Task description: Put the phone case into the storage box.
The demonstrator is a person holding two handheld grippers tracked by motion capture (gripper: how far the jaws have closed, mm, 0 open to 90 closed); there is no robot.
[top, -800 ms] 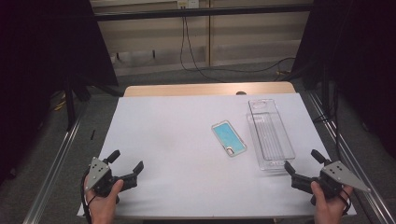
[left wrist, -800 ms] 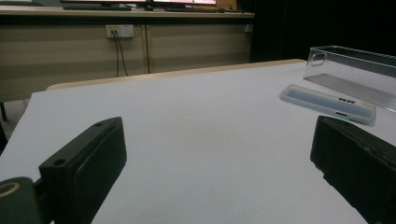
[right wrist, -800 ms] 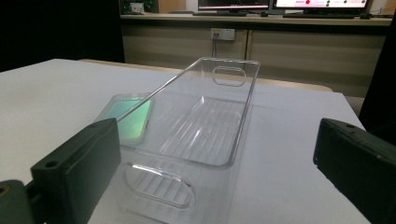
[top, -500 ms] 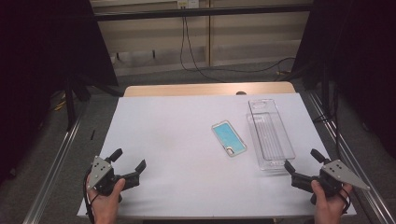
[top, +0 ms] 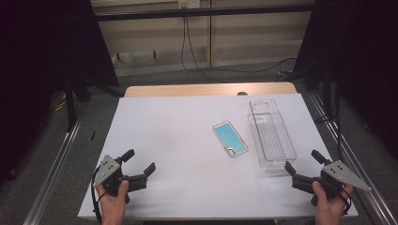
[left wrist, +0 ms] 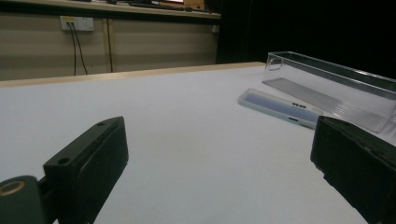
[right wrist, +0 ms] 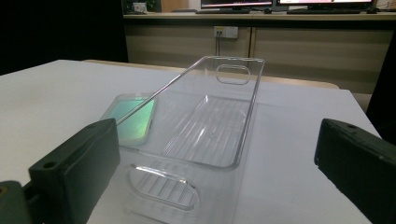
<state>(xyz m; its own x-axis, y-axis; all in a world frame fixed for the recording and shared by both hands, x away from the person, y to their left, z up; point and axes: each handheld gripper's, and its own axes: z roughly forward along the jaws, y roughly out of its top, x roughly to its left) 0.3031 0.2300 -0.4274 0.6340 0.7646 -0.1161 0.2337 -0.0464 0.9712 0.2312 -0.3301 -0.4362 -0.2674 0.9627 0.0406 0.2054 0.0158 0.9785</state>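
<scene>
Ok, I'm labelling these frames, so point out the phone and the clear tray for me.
phone [top: 230,138], high view, middle of its blue-green face.
clear tray [right wrist: 212,116], right gripper view, ribbed floor inside it.

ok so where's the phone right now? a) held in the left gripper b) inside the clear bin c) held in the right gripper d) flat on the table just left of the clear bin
d: the phone lies flat on the white table beside the clear bin's left wall, and the left gripper and right gripper are both open and hold nothing.
</scene>
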